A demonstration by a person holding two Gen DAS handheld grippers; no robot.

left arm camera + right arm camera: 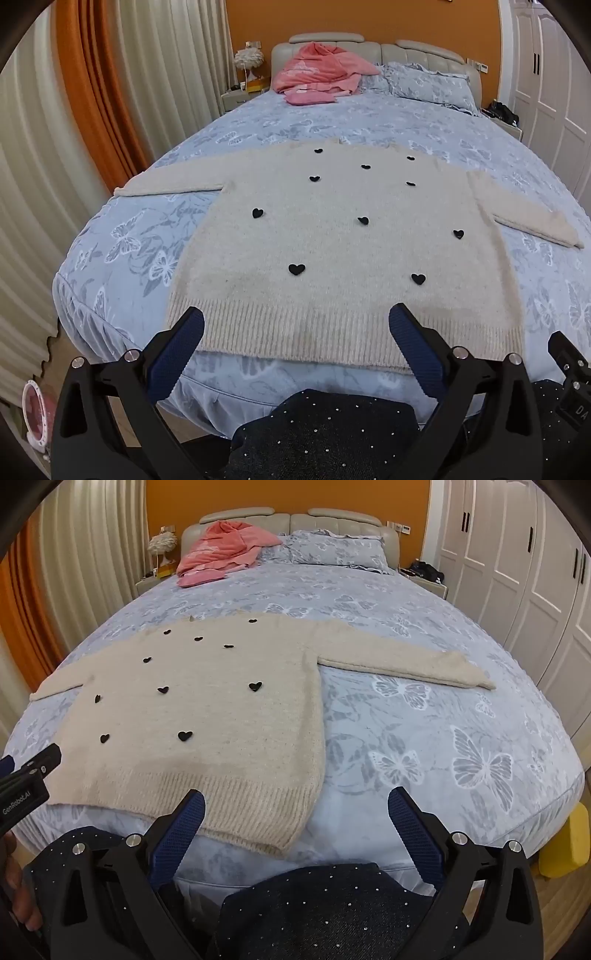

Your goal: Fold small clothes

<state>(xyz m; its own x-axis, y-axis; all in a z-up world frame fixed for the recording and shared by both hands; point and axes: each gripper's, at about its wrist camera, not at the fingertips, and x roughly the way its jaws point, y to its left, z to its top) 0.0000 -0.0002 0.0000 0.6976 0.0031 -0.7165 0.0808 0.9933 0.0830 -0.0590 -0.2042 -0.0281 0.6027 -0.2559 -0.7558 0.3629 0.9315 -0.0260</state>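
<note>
A cream sweater dotted with small black hearts lies spread flat, front up, on the near half of a bed covered in a pale blue quilt printed with white butterflies. Its ribbed hem runs along the foot edge of the bed and both sleeves stretch out to the sides. The left gripper hangs above the hem with its blue-padded jaws wide apart and nothing between them; the right gripper hangs above the sweater's hem corner and the bare quilt beside it, jaws equally wide apart and empty. At the far end, a pink garment is heaped against the padded beige headboard, next to a matching blue pillow. The wall behind is orange; cream and orange curtains hang on one side, and white wardrobe doors line the other. A nightstand with a feathery white lamp stands beside the headboard. Dark, studded trouser legs of the person show below the grippers.
</note>
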